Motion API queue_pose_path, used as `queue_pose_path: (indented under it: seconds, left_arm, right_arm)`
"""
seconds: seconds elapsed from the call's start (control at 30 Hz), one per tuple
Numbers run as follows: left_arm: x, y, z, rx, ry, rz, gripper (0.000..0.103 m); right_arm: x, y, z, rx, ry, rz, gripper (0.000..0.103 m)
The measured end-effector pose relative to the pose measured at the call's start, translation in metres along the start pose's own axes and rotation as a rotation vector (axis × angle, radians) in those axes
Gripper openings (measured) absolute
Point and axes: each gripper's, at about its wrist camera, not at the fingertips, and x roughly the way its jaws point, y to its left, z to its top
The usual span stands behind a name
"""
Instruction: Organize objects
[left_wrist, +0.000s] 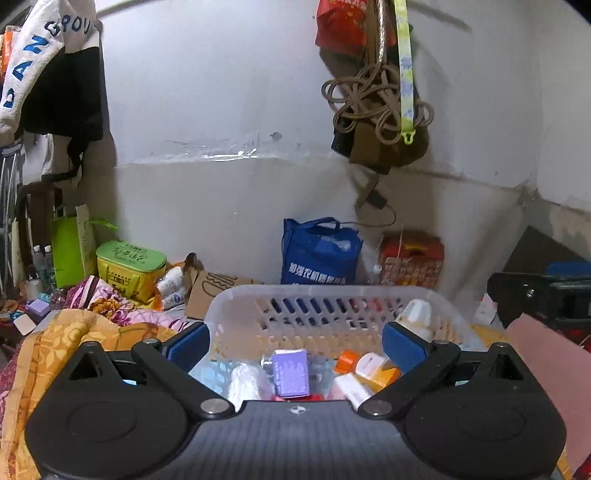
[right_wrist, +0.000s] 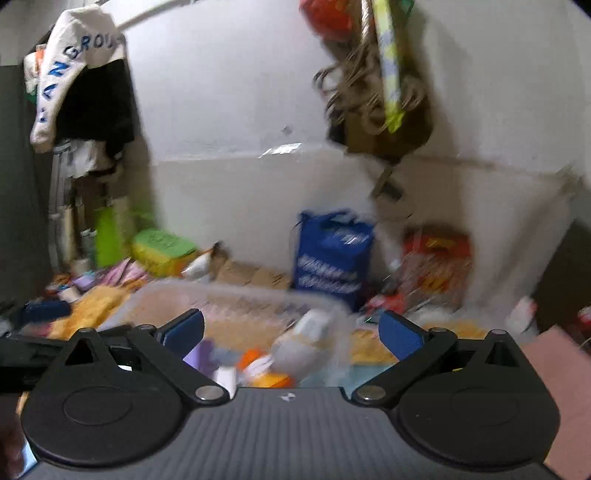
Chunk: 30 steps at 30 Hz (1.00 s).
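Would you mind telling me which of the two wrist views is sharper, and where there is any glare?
Left wrist view: sharp, the white basket and purple box crisp; glare streak on the wall. Right wrist view: motion-blurred, the basket and blue bag smeared; both bend straight lines.

Basket (left_wrist: 236, 299) top lies open from above (bottles and boxes crowd its floor); blue bag (left_wrist: 319, 253) stands behind

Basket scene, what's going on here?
A person holds a gripper in each hand over a white basket on a cluttered bed. Left gripper and right gripper both have jaws open and empty. The basket already holds a purple box, bottles and tubes. The right wrist view is motion-blurred.
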Motion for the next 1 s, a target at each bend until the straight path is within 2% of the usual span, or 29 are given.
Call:
queue_pose_path:
  seconds: [0.1,0.2,0.3,0.43,0.57,0.7,0.87,1.0]
  left_arm:
    - [0.001,0.004,-0.002,-0.007,0.011,0.020,0.101]
    - [-0.002,0.005,-0.004,-0.004,0.016,0.023,0.101]
    - [-0.004,0.003,-0.006,0.007,0.018,0.025,0.101]
    - [0.001,0.003,-0.015,0.006,0.034,0.022,0.101]
    - [0.005,0.005,-0.026,0.002,0.056,0.017,0.101]
    - [0.004,0.005,-0.027,-0.005,0.076,0.015,0.101]
    - [-0.004,0.000,-0.027,-0.006,0.059,0.003,0.101]
    - [-0.006,-0.004,-0.031,-0.001,0.064,0.007,0.101]
  right_arm:
    - [0.008,0.004,-0.013,-0.008,0.051,-0.089,0.103]
    - [0.006,-0.004,-0.026,0.061,0.081,-0.041,0.103]
    - [-0.001,-0.012,-0.034,0.140,0.075,0.000,0.103]
    - [-0.009,-0.005,-0.041,0.104,0.094,-0.007,0.103]
    - [-0.016,-0.007,-0.051,0.143,0.078,0.038,0.103]
    - [-0.019,-0.003,-0.057,0.120,0.061,0.008,0.103]
    - [-0.017,-0.010,-0.064,0.167,0.056,0.028,0.103]
    - [-0.025,-0.015,-0.069,0.188,0.001,0.016,0.103]
